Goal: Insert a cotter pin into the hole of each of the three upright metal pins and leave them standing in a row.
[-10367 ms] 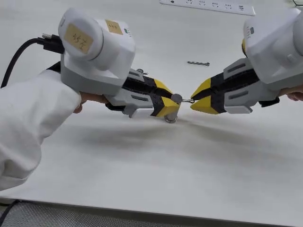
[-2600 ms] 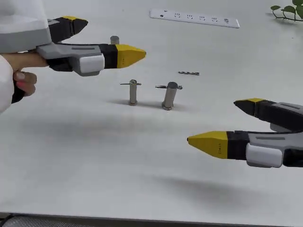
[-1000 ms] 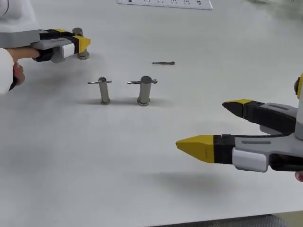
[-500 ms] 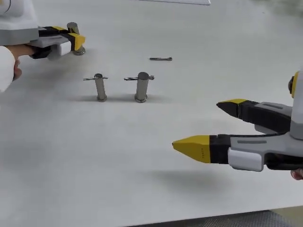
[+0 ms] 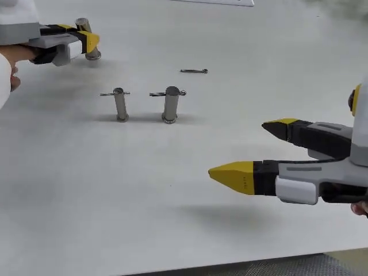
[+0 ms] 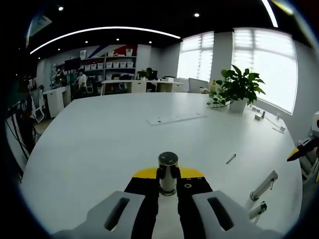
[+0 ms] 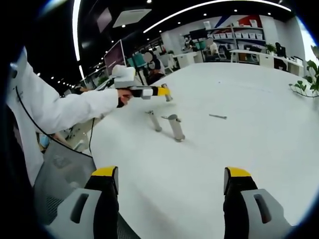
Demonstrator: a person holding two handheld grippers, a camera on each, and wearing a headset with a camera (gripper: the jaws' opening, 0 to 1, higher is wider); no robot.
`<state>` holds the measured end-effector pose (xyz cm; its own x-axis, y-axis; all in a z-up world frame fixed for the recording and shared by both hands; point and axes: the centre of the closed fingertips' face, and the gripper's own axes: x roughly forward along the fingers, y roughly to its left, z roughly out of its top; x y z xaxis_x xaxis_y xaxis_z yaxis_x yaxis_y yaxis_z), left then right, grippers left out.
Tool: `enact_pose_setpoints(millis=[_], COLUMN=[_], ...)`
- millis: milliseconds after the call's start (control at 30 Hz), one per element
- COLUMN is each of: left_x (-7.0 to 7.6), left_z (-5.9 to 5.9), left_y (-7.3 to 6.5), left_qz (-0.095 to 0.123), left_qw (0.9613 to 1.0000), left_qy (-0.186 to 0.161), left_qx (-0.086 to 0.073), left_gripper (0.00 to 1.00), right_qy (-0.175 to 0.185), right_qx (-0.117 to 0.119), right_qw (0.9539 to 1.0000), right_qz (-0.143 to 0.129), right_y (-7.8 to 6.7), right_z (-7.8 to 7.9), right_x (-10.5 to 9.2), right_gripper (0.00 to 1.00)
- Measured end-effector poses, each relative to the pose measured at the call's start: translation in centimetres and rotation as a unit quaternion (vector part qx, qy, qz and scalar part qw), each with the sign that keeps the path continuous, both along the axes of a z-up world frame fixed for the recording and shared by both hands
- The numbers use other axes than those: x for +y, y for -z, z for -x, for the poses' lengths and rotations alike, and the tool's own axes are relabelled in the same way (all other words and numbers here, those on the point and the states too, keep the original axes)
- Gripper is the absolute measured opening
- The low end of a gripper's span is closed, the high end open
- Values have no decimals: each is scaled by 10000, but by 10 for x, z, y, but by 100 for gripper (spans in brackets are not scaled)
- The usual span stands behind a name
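The right gripper (image 5: 238, 148) is hovering nearest, jaws spread wide and gripping nothing, its body running off the frame edge. Ahead of its tips a thin pin (image 5: 120, 104) and a thick pin (image 5: 171, 104) are standing side by side, each carrying a cotter pin through its head. Beyond them a loose cotter pin (image 5: 194, 71) is lying flat. Farther off, the left gripper (image 5: 89, 39) is apparently clamping the third pin (image 6: 168, 172) upright between its jaws, which are hiding the pin's lower shaft. Everything is sitting on a white table (image 5: 115, 190), which is stretching back towards a potted plant (image 6: 238, 87) and bright windows (image 6: 239, 59).
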<state>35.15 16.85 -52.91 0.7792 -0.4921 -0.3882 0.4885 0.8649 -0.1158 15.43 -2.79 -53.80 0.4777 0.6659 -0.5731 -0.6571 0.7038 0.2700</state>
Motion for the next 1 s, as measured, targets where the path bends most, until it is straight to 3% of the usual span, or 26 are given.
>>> enact_pose_setpoints(millis=[233, 267, 300, 433, 567, 767, 833, 1000], left_x=[0, 3, 2, -1, 3, 6, 5, 0], left_z=[27, 24, 27, 44, 53, 71, 81, 100], left_y=[-31, -24, -27, -49, -62, -70, -70, -63], left_qz=[2, 23, 38, 92, 122, 27, 67, 0], left_qw=[9999, 9999, 9998, 9995, 9993, 9994, 9996, 9997], left_qy=[22, 39, 48, 66, 52, 47, 73, 77], left_qx=[-144, -149, -167, -281, -360, -351, -265, -234], left_gripper=[9, 9, 9, 9, 9, 9, 9, 9], right_qy=[-8, -23, -44, -138, -173, -182, -187, -191], right_qx=[-3, -5, -10, -57, -91, -173, -197, -225], right_qw=[10000, 10000, 10000, 9999, 9998, 9996, 9995, 9995], right_qz=[-21, -26, -27, -30, -70, -113, -136, -146], right_y=[-3, -4, -5, -8, -11, -15, -17, -19], right_z=[-1, 0, 0, 2, 3, 4, 5, 8], right_x=[2, 2, 3, 7, 9, 7, 7, 8], right_gripper=[86, 86, 86, 85, 85, 86, 85, 86])
